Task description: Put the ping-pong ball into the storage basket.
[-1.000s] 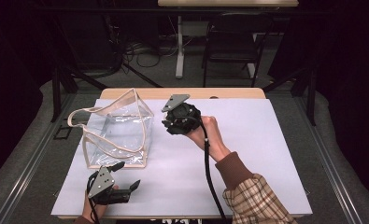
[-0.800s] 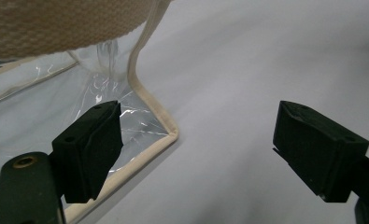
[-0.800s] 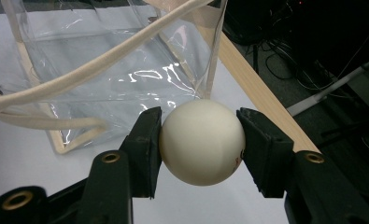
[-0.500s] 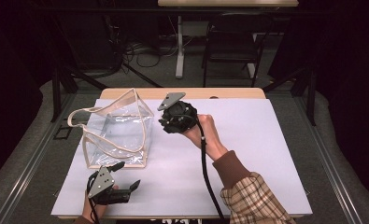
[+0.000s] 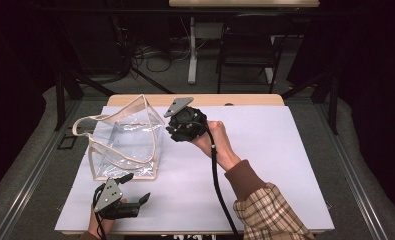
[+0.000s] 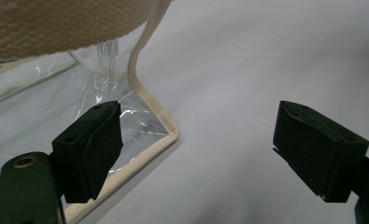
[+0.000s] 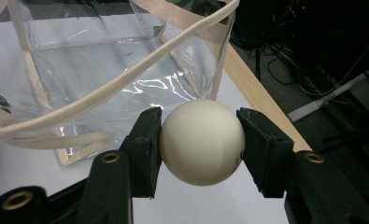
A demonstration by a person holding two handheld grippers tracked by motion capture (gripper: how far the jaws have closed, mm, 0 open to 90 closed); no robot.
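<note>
Right gripper view shows the right claw [image 7: 198,135] clamped on a smooth cream-white plastic ball [image 7: 202,141], one black pad pressed to each side of it. The ball hangs just outside the clear plastic tote bag with beige webbing trim and handles [image 7: 102,79], close to one upright corner of that bag and beside its drooping handle loop. From the high view the right claw [image 5: 177,126] is lifted beside the far right edge of the bag [image 5: 125,140], above the white sheet covering the surface [image 5: 265,160], with the bag's mouth facing up.

The left claw [image 6: 196,140] stands wide open and grips nothing; its jaws sit low, straddling the near bottom corner of the bag [image 6: 145,107], one jaw in front of the clear wall and the other over the bare sheet. In the high view it lies at the bag's near edge [image 5: 130,197].

The likely aim is to drop the ball into the bag. The risks, as I judge them:
- The ball is round and slick, held at two small contact patches, so a knock against the bag's rim or handle could squeeze it out.
- The handle loop could catch a jaw on the way in.
- The bag is light and unpinned, so a nudge may tip or slide it.
- A release short of the mouth would send the ball rolling off the surface.
</note>
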